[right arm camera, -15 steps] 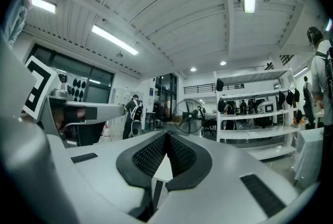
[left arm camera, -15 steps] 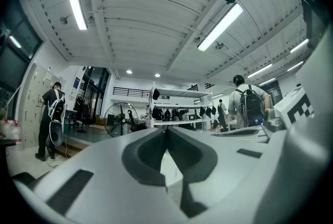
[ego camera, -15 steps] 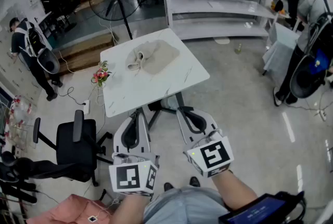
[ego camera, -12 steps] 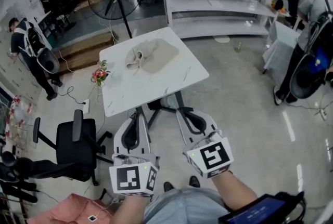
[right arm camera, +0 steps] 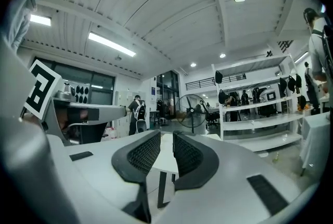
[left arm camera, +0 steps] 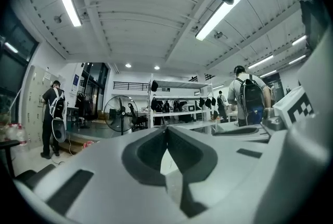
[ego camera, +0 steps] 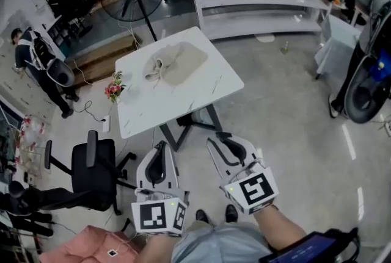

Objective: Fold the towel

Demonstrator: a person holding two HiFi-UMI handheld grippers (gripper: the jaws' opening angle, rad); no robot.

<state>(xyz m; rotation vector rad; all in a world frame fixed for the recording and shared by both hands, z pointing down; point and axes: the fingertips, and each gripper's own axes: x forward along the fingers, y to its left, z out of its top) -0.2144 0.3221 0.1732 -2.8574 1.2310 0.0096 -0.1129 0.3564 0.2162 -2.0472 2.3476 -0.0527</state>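
While your L gripper [ego camera: 160,147] sits closed and R gripper [ego camera: 220,140] slightly apart, both empty, that crumpled towel [ego camera: 178,62] looks soft, limp, so pinch a corner.

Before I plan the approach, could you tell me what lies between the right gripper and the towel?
In the head view, only bare floor, the table's legs and bare white tabletop lie between the right gripper and the towel.

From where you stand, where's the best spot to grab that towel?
Likely the flat right edge of the towel, coming from the near side of the table: that part lies spread out, while its left end is bunched in a lump.
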